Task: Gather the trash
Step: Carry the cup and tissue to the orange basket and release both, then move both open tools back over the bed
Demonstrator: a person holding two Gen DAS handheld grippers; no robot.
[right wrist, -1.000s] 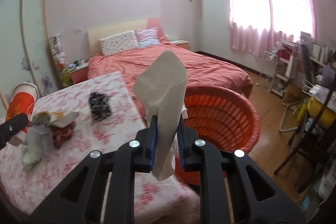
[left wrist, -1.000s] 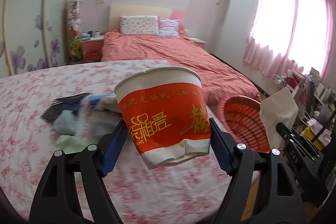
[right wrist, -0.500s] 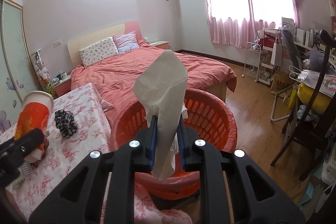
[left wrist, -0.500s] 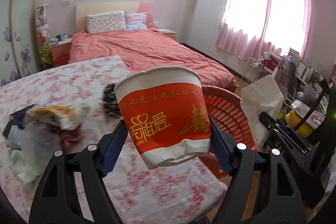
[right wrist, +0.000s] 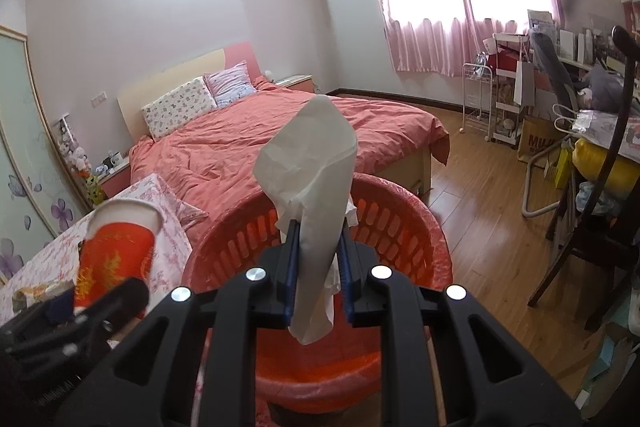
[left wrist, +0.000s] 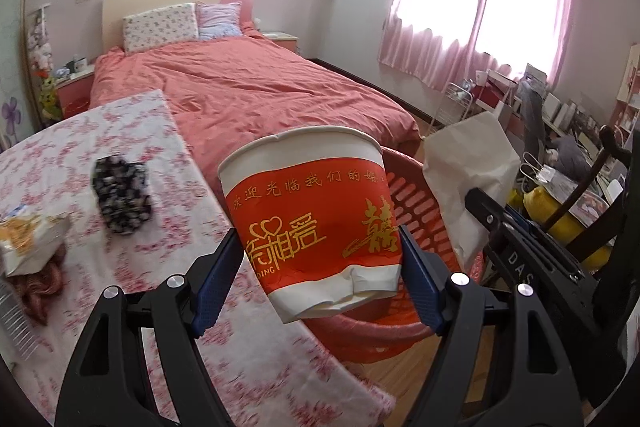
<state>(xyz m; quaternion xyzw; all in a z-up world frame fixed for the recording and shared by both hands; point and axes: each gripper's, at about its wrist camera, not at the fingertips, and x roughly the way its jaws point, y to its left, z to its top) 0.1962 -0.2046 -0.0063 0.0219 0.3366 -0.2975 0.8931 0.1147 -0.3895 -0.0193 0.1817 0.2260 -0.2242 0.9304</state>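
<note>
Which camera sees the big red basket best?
The right wrist view. There the red basket shows its whole round rim and slotted wall beyond the white tissue in the right gripper. In the left wrist view the paper cup hides most of it; only part shows.

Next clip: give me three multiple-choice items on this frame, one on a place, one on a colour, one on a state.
1. Where does the basket stand?
A. on the bed
B. on the floor by the table
C. on the desk

2. What colour is the band on the cup?
A. red
B. green
C. blue

3. What are the right tongs doing?
A. hanging open, holding nothing
B. clamping the cup
C. clamping a tissue

Key:
1 B, its base sits on the wood floor at the table's end.
2 A, red with gold print.
3 C, the pads press the tissue's lower part.
</note>
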